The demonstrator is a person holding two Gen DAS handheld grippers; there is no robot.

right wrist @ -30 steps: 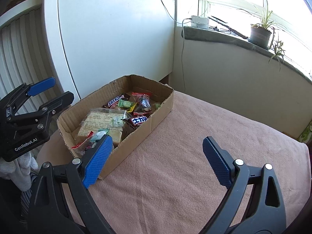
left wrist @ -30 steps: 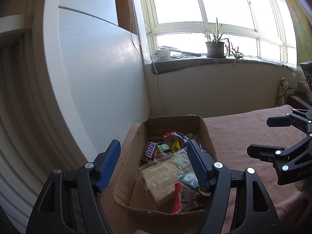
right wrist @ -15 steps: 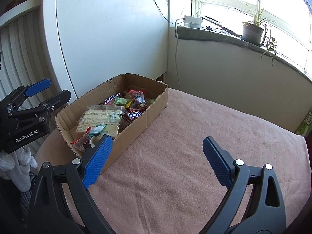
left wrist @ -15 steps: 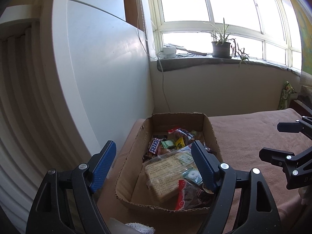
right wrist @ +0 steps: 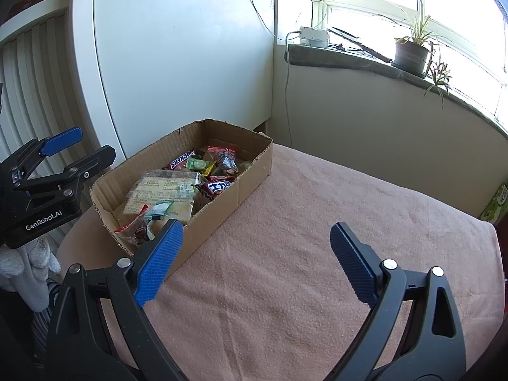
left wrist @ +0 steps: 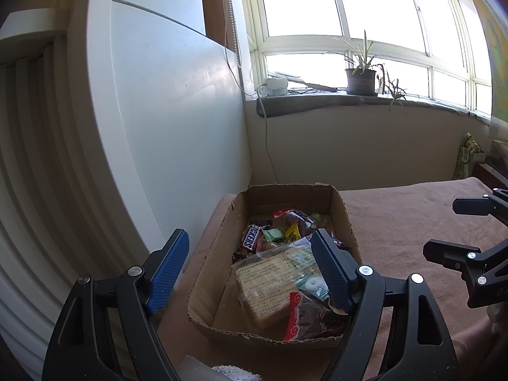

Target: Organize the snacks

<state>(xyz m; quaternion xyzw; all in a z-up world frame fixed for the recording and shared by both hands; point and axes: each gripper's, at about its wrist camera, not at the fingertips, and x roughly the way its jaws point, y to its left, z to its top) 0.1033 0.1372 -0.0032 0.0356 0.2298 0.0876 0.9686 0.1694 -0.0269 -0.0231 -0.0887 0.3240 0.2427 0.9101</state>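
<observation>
An open cardboard box (left wrist: 344, 219) stands on the pink-covered table (left wrist: 397, 222), holding loose snacks. Among them are a Snickers bar (left wrist: 252, 238), a large clear cracker pack (left wrist: 273, 282) and a red-edged dark packet (left wrist: 304, 317). My left gripper (left wrist: 249, 247) hovers over the box's near end, open, with nothing between its blue pads. In the right wrist view, the box (right wrist: 222, 209) lies to the left. My right gripper (right wrist: 257, 225) is open over bare cloth beside it, and the left gripper (right wrist: 93, 143) shows at the far left edge.
A white cabinet panel (left wrist: 174, 111) stands close behind and left of the box. The windowsill carries a potted plant (left wrist: 360, 79) and a white adapter (left wrist: 274, 85) with a hanging cable. A green carton (right wrist: 495, 206) sits past the table's right edge. Pink cloth (right wrist: 317, 238) stretches right of the box.
The left gripper's jaws have spread a little wider. Both views have shifted slightly, and the snacks in the box have not moved.
</observation>
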